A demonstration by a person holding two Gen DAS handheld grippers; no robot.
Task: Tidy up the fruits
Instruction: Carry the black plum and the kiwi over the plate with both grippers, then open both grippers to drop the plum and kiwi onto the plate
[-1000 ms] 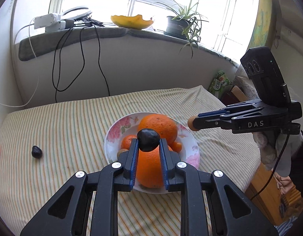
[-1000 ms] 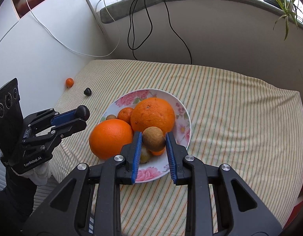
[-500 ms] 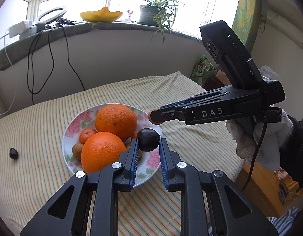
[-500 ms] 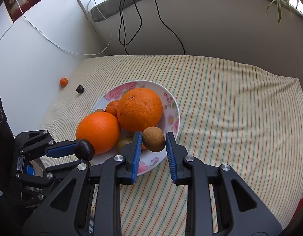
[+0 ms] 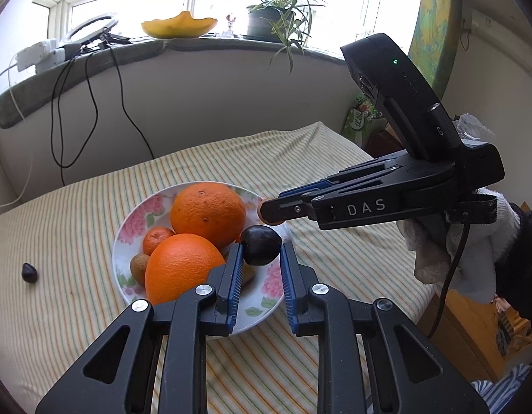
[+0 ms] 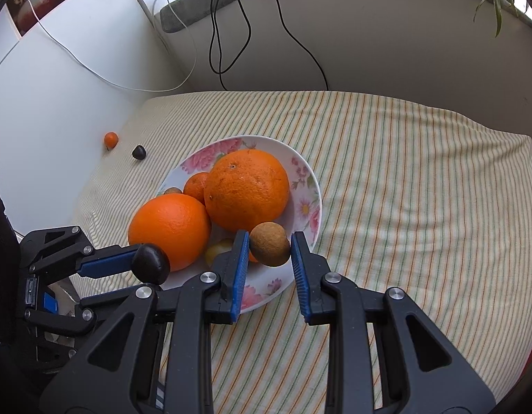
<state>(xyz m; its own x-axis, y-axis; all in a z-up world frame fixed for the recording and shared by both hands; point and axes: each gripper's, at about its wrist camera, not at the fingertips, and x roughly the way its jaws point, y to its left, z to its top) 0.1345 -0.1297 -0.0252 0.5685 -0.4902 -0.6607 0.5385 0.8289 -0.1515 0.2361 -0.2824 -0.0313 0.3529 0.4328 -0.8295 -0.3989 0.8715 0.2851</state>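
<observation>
Striped cloth (image 6: 404, 172); plate (image 6: 307, 186) partly hidden.

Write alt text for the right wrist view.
The right gripper holds a brown round fruit over the near rim of a floral plate carrying two big oranges. At left, the left gripper grips a dark fruit; striped cloth covers the table.

Daylight through a white-framed window (image 5: 134, 3) onto a grey-padded sill (image 5: 93, 65) with a potted spider plant (image 5: 279, 17), a yellow shell-shaped dish (image 5: 179, 27), a ring light (image 5: 89, 31) and a white power strip (image 5: 38, 57). Black cables (image 6: 231, 34) down the pale wall (image 5: 214, 103). Below, a striped cloth (image 6: 404, 158) over the table. Painted yellow-green panel (image 5: 431, 24) at right.
</observation>
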